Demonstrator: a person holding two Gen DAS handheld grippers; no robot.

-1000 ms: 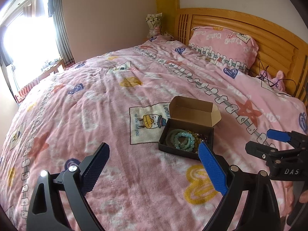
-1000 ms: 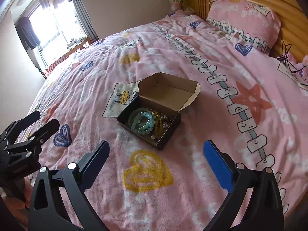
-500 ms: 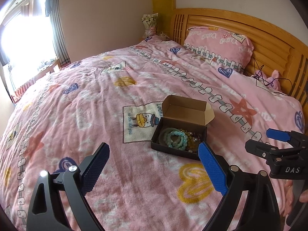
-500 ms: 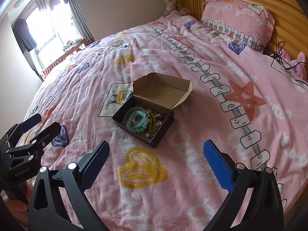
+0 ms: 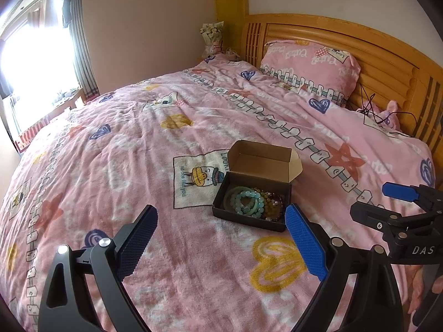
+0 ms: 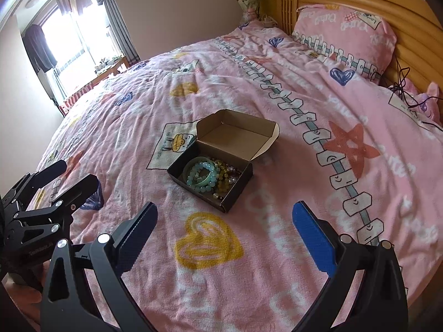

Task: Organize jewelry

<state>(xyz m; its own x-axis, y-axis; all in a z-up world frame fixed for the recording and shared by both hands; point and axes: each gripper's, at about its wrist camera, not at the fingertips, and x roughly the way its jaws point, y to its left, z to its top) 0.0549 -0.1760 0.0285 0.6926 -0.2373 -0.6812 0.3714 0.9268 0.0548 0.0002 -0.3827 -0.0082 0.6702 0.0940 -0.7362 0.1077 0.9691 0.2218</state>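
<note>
Both the left claw [image 5: 218, 238] and right claw [image 6: 224, 232] hover wide, empty, near the box [image 6: 211, 171] of bracelets [image 6: 200, 175] on the bed [image 6: 277, 249].

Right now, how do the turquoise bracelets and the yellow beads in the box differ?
The turquoise bracelets are bigger-beaded, coiled in clear rings at the box's window-side end; the yellow beads are smaller, bunched loosely beside them toward the middle. Both lie inside the open box, untouched by either gripper.

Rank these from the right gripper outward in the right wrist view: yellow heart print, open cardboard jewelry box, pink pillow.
1. Yellow heart print on the blanket, just ahead of the right gripper, between its open jaws.
2. Open cardboard jewelry box with beaded bracelets, mid-bed, beyond the heart.
3. Pink pillow, far right at the wooden headboard.
</note>
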